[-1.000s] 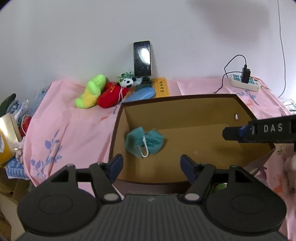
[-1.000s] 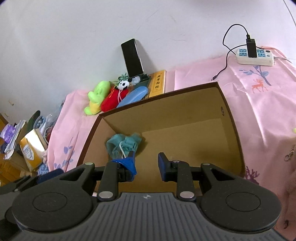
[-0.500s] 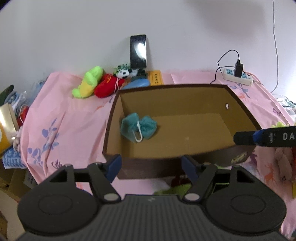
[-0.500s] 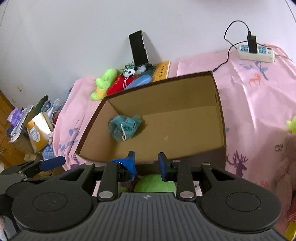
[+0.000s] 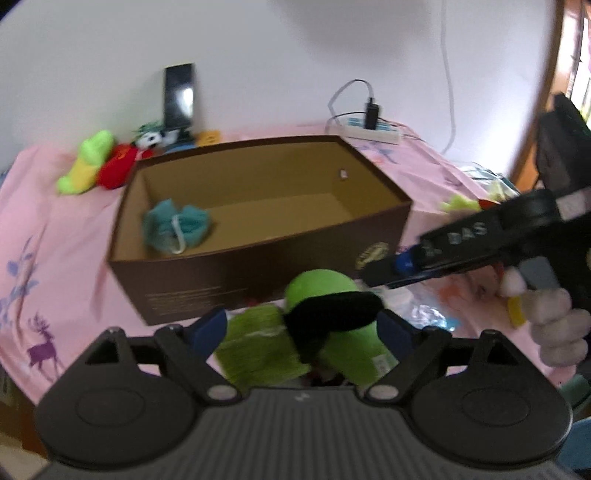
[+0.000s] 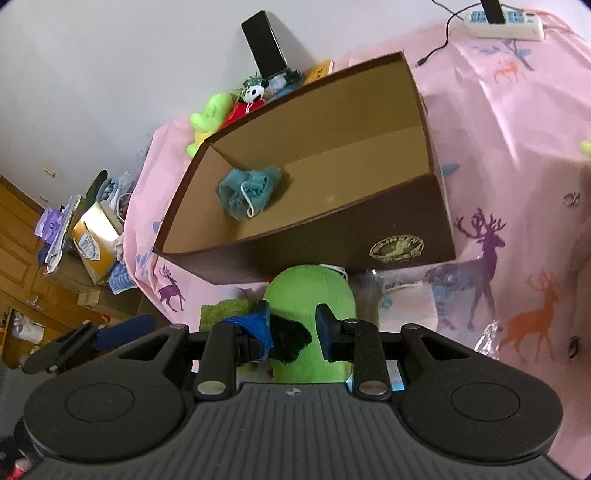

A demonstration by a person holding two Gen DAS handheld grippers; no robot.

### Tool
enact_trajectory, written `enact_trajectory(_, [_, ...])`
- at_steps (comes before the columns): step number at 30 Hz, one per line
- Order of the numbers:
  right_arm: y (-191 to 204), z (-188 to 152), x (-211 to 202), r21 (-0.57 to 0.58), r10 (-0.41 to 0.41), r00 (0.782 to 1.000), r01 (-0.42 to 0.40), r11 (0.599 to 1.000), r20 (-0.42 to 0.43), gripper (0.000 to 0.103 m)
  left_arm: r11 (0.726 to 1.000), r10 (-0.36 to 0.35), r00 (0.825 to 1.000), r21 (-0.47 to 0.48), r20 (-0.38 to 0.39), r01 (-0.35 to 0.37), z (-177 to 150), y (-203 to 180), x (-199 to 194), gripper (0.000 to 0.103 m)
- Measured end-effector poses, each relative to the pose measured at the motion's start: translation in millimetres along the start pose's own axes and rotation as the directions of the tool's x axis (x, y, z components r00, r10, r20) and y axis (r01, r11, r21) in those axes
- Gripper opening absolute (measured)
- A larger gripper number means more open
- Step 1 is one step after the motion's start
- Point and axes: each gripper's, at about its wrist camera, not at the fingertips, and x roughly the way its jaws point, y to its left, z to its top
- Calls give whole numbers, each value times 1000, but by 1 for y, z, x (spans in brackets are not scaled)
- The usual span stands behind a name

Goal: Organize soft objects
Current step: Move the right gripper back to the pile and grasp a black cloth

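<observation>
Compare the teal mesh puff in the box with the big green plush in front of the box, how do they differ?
The teal mesh puff lies inside the brown box, in its left end; the green plush lies outside, on the pink cloth at the box's front wall. The puff is ruffled netting with a white cord loop; the plush is smooth, rounded, with a dark patch. The plush looks much bulkier. Both are soft, and neither is gripped.

Against the white wall we see a black phone (image 5: 178, 96) propped upright, a yellow booklet (image 6: 320, 69) lying just beside its base. On the pink deer-print cloth (image 6: 517, 122) at the far right sits a white power strip (image 6: 506, 26) with a black charger (image 5: 371, 110) plugged in. Off the table's left edge we see a yellow carton (image 6: 93, 240) and wooden drawers (image 6: 18, 254).
</observation>
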Motion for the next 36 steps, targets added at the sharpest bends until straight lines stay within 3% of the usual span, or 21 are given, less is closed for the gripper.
enact_trajectory(4, [0, -3, 5, 16, 26, 1000, -26, 1000, -17, 9, 999, -21, 1000, 28, 3, 20, -3, -8, 12, 88])
enact_trajectory(12, [-1, -4, 12, 24, 28, 999, -28, 999, -29, 11, 996, -23, 1000, 84, 16, 21, -9, -9, 35, 69])
enact_trajectory(17, [0, -3, 15, 12, 32, 999, -31, 999, -36, 11, 992, -44, 999, 114, -4, 44, -15, -7, 48, 66])
enact_trajectory(18, [-1, -2, 15, 15, 38, 999, -38, 999, -36, 10, 992, -46, 999, 114, -14, 47, -16, -6, 51, 58])
enact_trajectory(21, [0, -3, 16, 7, 71, 997, -71, 997, -41, 8, 992, -85, 996, 88, -34, 87, -16, -1, 58, 49])
enact_trajectory(28, [3, -5, 20, -16, 87, 994, -88, 996, -59, 5, 988, -128, 991, 83, -35, 130, -17, 5, 58, 36])
enact_trajectory(33, [3, -5, 17, -2, 137, 986, -137, 991, -97, 4, 988, -133, 991, 76, -24, 135, -15, 6, 54, 14])
enact_trajectory(36, [1, -3, 13, 34, 187, 976, -184, 982, -109, 3, 987, -135, 991, 89, -19, 136, -13, 5, 48, 12])
